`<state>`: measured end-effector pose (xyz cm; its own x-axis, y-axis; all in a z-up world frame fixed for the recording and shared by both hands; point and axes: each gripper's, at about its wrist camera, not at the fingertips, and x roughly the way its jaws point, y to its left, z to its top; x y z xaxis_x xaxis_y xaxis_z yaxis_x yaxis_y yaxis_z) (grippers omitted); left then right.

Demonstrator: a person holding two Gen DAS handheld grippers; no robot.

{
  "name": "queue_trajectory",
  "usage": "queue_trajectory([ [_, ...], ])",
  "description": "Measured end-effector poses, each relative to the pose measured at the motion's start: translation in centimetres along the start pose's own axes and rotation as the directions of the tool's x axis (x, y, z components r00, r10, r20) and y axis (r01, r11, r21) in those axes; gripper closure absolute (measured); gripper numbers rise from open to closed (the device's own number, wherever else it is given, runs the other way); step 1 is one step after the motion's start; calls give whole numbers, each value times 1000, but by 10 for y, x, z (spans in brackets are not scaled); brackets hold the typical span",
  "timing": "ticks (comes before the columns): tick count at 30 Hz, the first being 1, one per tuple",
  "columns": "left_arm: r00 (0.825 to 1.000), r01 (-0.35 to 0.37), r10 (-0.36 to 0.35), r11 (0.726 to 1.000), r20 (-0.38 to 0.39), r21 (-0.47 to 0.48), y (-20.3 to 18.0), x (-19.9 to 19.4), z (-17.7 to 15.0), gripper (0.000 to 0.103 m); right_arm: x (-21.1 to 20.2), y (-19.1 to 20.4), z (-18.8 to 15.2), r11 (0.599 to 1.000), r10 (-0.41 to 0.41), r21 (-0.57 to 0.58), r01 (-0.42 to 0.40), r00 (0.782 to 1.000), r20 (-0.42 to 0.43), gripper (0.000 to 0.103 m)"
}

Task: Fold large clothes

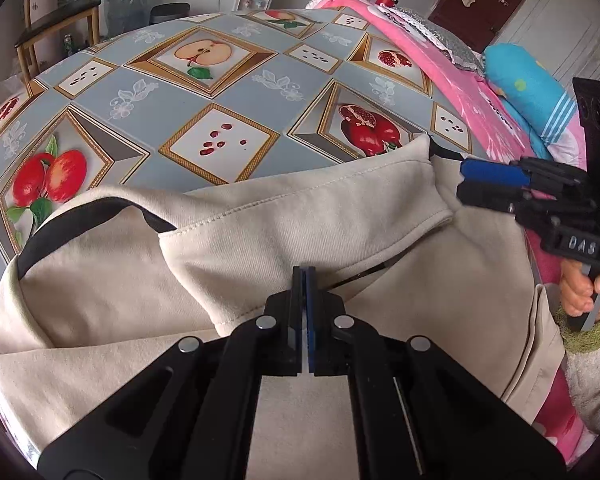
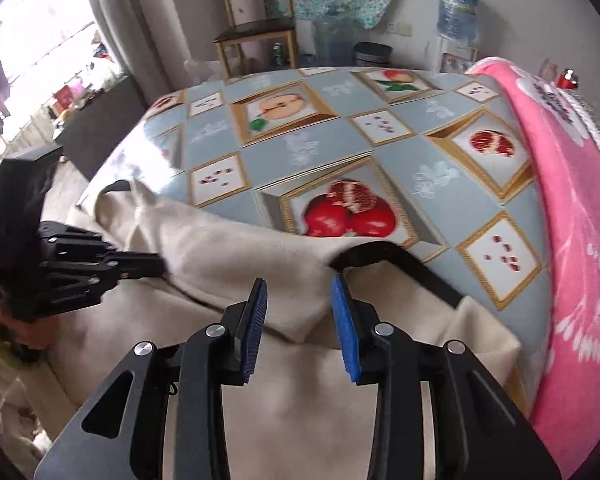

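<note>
**Cream garment spread on the fruit-print table**

Cream fabric fills the near part of both my views: a large beige garment [image 1: 284,216] with black trim lies on the table's fruit-patterned tablecloth [image 1: 204,92], bunched along the near edge. Its long axis runs side to side across my left wrist view, parallel to that near edge. A sleeve-like fold crosses the middle, its hemmed end pointing to the upper right, towards the pink blanket [image 1: 452,80] that lies along the right side of the table. A black band curves at the garment's left end, and another shows at its right in the right wrist view.

My left gripper [image 1: 305,276] has its blue pads pressed together with no gap. Its tips sit right at a crease of the cloth, but I cannot tell whether any fabric is pinched between them.

My right gripper [image 2: 300,300] stands partly open, its pads clearly apart and nothing between them; it hangs just above the garment near the black band. A hand [image 1: 584,292] grips its handle at the right edge of the left wrist view.
</note>
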<state>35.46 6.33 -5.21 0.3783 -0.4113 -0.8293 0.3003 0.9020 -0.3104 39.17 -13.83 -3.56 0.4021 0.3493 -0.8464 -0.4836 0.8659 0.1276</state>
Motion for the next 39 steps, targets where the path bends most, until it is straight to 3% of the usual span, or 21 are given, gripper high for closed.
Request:
queue_trajectory([
  [3, 1000, 5, -5, 1000, 4, -13, 1, 0, -1, 100, 32, 4, -5, 999, -38, -16, 37, 997, -69, 71],
  [6, 1000, 16, -16, 999, 11, -30, 3, 0, -1, 100, 27, -2, -1, 998, -22, 49, 26, 997, -79, 71],
  [10, 999, 33, -32, 999, 26, -40, 6, -1, -3, 100, -2, 19, 10, 999, -42, 11, 41, 999, 24, 71],
  [13, 999, 44, -42, 998, 28, -51, 8, -1, -3, 100, -2, 42, 16, 997, -58, -50, 63, 993, 99, 71],
  [15, 999, 39, -37, 998, 25, -52, 7, -1, -3, 100, 14, 48, 16, 997, -41, -63, 48, 993, 108, 71],
  [17, 999, 25, -24, 999, 23, -46, 5, -2, -2, 100, 42, 48, 16, 995, -62, -76, 67, 996, 63, 71],
  [19, 1000, 10, -9, 999, 25, -35, 2, -7, -2, 100, 44, 47, 14, 996, -50, -63, 55, 995, 88, 71],
  [23, 992, 28, -28, 1000, 120, -1, -3, -28, 10, 95, 46, 47, 15, 998, -42, -47, 47, 995, 90, 71],
  [26, 988, -64, 66, 998, 143, -19, -2, -24, 25, 81, 47, 47, 14, 998, -39, -44, 43, 995, 93, 71],
  [28, 978, -189, 189, 982, 85, -10, 2, -6, 27, 81, 47, 43, 13, 999, -22, -34, 25, 995, 92, 71],
  [34, 971, -229, 227, 973, 75, 16, 0, -3, 14, 81, 38, 33, 17, 1000, 14, 7, -14, 996, 86, 71],
  [37, 971, -229, 227, 973, 78, 16, 1, -4, 11, 81, 27, 21, 15, 996, -83, 50, 77, 990, 112, 71],
  [39, 972, -223, 222, 975, 82, 7, 1, -4, 10, 81, 40, 7, 10, 990, -115, 87, 110, 992, 55, 71],
])
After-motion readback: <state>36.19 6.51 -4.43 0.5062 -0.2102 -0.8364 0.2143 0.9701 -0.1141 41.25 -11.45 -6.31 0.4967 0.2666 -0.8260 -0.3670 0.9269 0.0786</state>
